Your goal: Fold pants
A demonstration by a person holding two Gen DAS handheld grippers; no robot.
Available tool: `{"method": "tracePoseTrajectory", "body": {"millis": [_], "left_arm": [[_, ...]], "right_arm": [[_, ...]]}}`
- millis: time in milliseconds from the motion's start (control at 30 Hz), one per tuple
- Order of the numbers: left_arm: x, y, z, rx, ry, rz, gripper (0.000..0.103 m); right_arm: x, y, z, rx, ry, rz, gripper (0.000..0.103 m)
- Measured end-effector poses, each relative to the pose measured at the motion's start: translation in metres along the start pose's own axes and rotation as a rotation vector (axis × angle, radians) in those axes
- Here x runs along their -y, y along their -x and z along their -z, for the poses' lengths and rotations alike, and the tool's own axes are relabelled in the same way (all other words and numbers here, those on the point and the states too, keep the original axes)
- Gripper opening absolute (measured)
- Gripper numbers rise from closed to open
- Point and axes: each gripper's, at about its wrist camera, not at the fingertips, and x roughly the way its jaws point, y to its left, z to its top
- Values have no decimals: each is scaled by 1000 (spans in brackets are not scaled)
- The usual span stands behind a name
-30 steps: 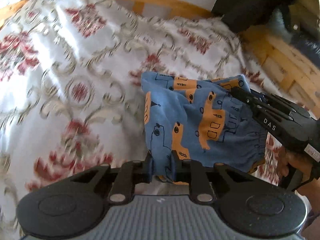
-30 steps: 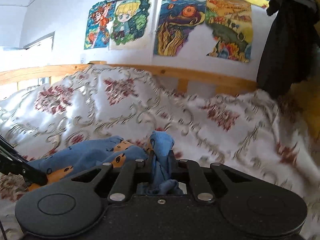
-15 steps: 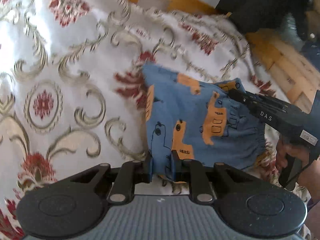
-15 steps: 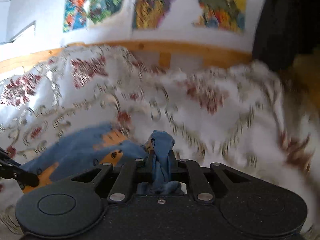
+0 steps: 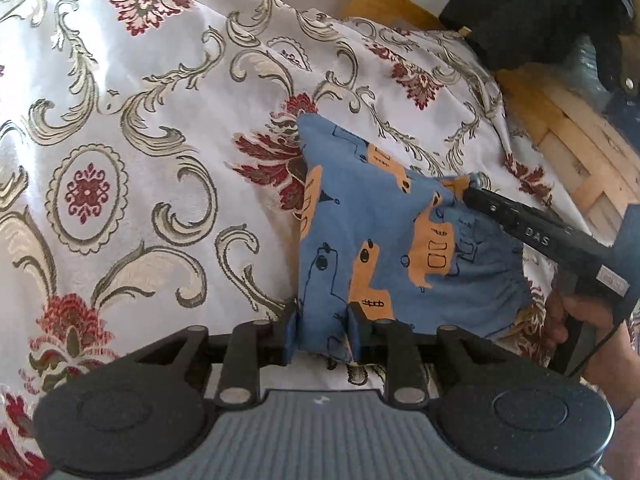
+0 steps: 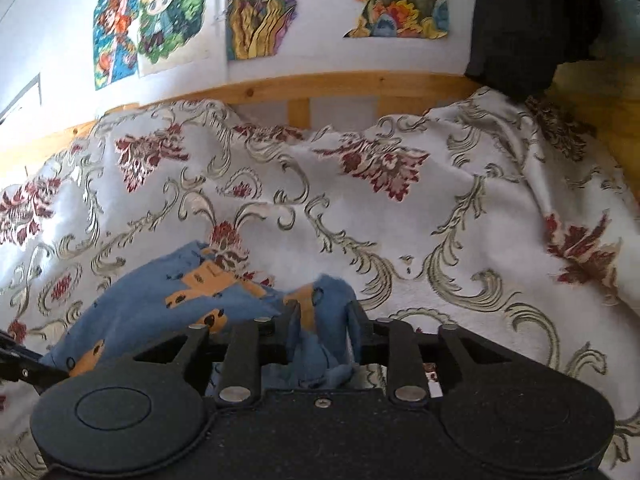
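The blue pants [image 5: 384,248] with orange vehicle prints lie folded into a small packet on the floral bedspread [image 5: 132,152]. My left gripper [image 5: 322,332] is shut on their near edge, with cloth bunched between the fingers. In the left wrist view my right gripper [image 5: 474,194] comes in from the right and pinches the far right corner, with a hand [image 5: 572,316] on its handle. In the right wrist view the pants [image 6: 160,304] spread out to the left, and my right gripper [image 6: 325,320] is shut on a gathered fold. The left gripper's tip [image 6: 24,364] shows at the lower left.
A wooden bed rail [image 6: 344,84] runs along the far side under a wall with colourful drawings [image 6: 256,8]. Dark clothing [image 6: 532,20] hangs at the far right. More wooden slats [image 5: 580,148] border the bed on the right.
Both grippers have carried the pants down and forward, and the cloth now rests flatter on the bedspread. Both keep their hold on the fabric.
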Motion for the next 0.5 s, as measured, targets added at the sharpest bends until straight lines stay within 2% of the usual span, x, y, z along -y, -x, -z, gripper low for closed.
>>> {"method": "tracePoseTrajectory", "body": {"millis": [67, 133, 167, 267, 333, 400, 500], "left_arm": [[1, 6, 0, 15, -3, -11, 38], [4, 13, 1, 38, -17, -31, 52], [6, 18, 1, 54, -24, -42, 60], [13, 32, 2, 94, -41, -63, 70], [19, 41, 2, 119, -50, -88, 78], [24, 53, 3, 152, -53, -111, 88], [31, 73, 7, 210, -51, -133, 98]], "right_arm": [[-1, 8, -3, 14, -4, 8, 40], [-3, 17, -5, 30, -6, 19, 53], [-5, 23, -6, 39, -10, 22, 56], [-12, 43, -8, 66, -26, 39, 68], [-18, 56, -9, 83, -30, 54, 81], [-26, 72, -9, 101, -31, 62, 88], [-38, 97, -9, 124, -21, 74, 97]]}}
